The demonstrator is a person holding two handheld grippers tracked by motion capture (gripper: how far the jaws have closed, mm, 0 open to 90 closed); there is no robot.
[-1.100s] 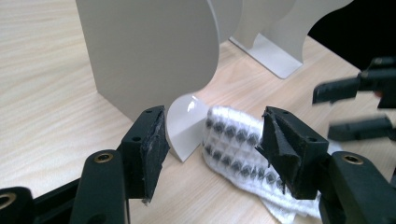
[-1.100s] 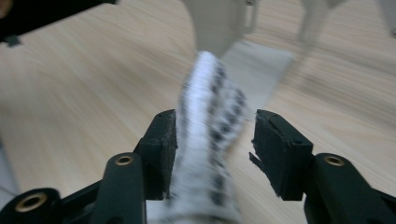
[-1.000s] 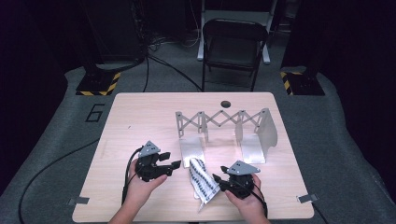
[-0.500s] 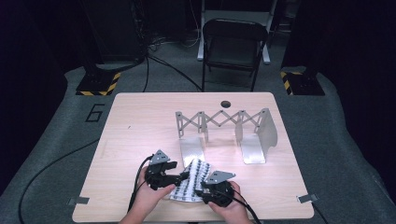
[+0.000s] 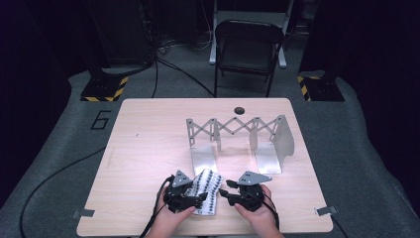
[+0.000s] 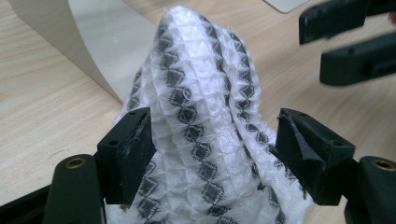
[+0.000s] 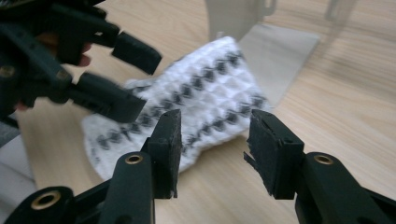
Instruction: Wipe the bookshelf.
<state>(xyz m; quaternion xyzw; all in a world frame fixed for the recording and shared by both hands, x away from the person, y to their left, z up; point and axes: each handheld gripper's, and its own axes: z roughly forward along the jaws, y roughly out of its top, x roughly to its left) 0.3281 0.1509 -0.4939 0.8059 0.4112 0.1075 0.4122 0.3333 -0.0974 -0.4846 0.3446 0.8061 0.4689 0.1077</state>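
Lying rumpled | cloth (image 5: 206, 191) | white waffle weave, dark diamond rows

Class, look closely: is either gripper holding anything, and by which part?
Nothing is held. The left gripper straddles the white, black-patterned waffle-weave cloth, its just-opened fingers not pressing it; the right gripper is empty.

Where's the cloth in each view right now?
High view: cloth at the near table edge, between both tools.
Left gripper view: cloth fills the centre, between that tool's open jaws.
Right gripper view: cloth at centre, beyond the jaws.
Shared landmark: the metal rack's flat foot beside it.
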